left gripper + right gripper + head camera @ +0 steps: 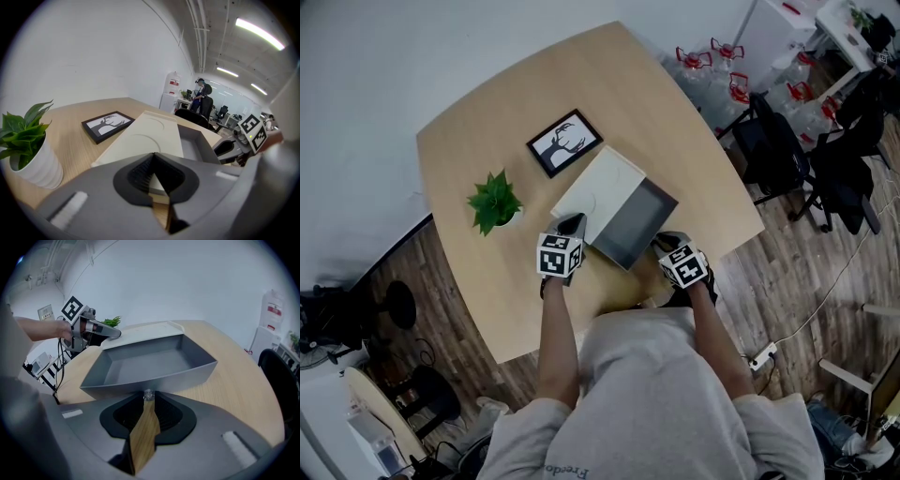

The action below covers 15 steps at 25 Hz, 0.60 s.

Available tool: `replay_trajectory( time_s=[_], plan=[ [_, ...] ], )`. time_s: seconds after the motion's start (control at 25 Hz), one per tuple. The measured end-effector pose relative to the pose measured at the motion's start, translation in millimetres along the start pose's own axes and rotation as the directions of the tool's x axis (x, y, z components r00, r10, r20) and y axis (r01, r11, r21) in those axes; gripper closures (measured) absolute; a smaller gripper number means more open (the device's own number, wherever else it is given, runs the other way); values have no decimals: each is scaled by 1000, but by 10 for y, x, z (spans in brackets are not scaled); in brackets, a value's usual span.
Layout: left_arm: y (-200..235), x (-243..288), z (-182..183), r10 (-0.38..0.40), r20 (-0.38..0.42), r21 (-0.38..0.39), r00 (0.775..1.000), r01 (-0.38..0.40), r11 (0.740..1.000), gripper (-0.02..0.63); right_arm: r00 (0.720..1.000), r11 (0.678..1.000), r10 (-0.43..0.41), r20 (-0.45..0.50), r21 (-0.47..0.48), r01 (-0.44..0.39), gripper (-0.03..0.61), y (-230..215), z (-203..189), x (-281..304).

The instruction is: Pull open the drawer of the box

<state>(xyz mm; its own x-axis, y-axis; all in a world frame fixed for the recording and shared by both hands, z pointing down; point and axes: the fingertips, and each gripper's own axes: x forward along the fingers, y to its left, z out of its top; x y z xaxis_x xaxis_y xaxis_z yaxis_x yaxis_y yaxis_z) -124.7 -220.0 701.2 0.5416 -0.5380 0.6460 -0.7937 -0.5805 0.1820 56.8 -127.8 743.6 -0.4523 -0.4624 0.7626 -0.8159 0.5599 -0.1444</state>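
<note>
A flat cream box lies on the round wooden table. Its grey drawer stands pulled out toward me and is empty. My right gripper is at the drawer's front, shut on the small clear knob. My left gripper is shut, its tips against the box's near left corner. The left gripper view also shows the open drawer and the right gripper. In the right gripper view the left gripper rests on the cream lid.
A potted green plant stands left of the box, close to my left gripper. A black picture frame lies behind the box. The table's edge is just right of the drawer. Black office chairs stand beyond it.
</note>
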Motion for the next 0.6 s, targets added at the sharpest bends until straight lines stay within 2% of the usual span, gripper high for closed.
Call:
replay_trajectory(
  time_s=[0.2,0.6],
  plan=[
    [42,40,-16,-3,-2,-3,1000,3,1000,561,1000,1000,-11,12,-1,11,505,-34,-9,80],
    [40,15,11,8,9,-10,1000,-8,1000,561,998,996,-61,-7,71,61,505,-98,-220,-86]
  ],
)
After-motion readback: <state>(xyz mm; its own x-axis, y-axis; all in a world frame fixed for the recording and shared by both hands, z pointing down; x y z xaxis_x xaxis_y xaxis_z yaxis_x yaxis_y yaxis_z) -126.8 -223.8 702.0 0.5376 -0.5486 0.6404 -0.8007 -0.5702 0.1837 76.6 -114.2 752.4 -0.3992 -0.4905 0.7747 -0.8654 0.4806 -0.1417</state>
